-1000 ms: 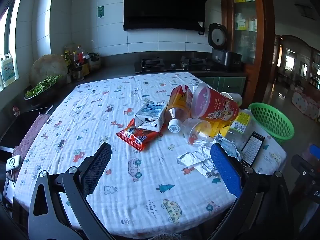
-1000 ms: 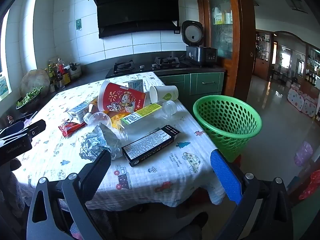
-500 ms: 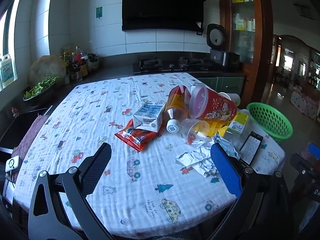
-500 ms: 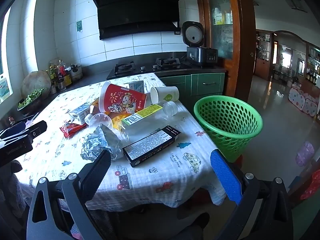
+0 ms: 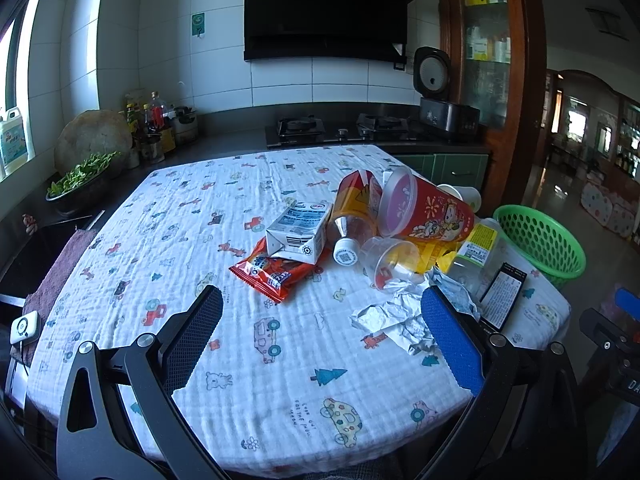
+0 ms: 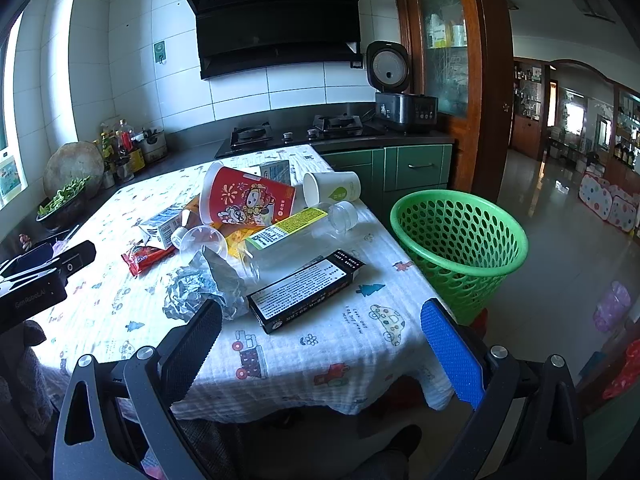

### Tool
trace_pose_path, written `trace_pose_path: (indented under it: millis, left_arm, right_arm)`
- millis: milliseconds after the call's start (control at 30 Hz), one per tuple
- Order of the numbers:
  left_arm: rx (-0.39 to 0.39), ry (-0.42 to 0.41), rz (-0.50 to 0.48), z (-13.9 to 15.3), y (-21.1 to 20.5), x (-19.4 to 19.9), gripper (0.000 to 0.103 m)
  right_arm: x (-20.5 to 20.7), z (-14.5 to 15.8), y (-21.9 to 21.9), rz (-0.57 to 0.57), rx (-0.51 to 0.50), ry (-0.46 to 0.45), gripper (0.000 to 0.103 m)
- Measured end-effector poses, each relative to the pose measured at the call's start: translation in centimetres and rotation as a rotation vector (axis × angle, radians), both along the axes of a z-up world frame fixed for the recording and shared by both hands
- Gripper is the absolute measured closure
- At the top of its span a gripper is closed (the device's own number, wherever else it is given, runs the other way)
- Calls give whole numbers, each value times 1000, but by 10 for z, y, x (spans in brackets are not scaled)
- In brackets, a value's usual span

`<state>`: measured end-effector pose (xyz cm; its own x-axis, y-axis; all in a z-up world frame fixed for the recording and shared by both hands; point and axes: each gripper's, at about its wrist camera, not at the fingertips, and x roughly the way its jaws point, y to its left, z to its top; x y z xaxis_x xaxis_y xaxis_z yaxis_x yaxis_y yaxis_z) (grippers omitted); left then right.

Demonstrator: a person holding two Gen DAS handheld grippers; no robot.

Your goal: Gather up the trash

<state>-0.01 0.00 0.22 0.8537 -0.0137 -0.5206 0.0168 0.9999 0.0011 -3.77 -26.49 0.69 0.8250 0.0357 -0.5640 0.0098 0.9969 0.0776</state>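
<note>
Both grippers, left (image 5: 320,336) and right (image 6: 320,340), spread, empty. Long black cardboard box (image 6: 306,290) nearest; clipping crumpled silver foil (image 6: 200,286) risks dragging both off table's near edge.

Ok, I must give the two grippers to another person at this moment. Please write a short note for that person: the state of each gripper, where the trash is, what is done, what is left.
Left gripper: open, empty, short of the pile.
Right gripper: open, empty, at the table's near edge.
Trash lies in one heap on the cartoon-print tablecloth: red printed paper tub, white paper cup, flat black box, crumpled silver foil, red snack wrapper, white milk carton.
Green perforated plastic basket stands on the floor beside the table; nothing shows inside it.
Done: nothing picked. Left: everything.
</note>
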Motion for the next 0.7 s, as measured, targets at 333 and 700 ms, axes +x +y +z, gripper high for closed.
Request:
trace_pose_path:
  millis: [333,700]
  left_arm:
    - [2,1,6,-1,0,1,5]
    - [3,5,9,-3,0,4,5]
  right_arm:
    - [-1,-1,2,4,4,0,6]
    - [3,-3,3,9,4,3,6]
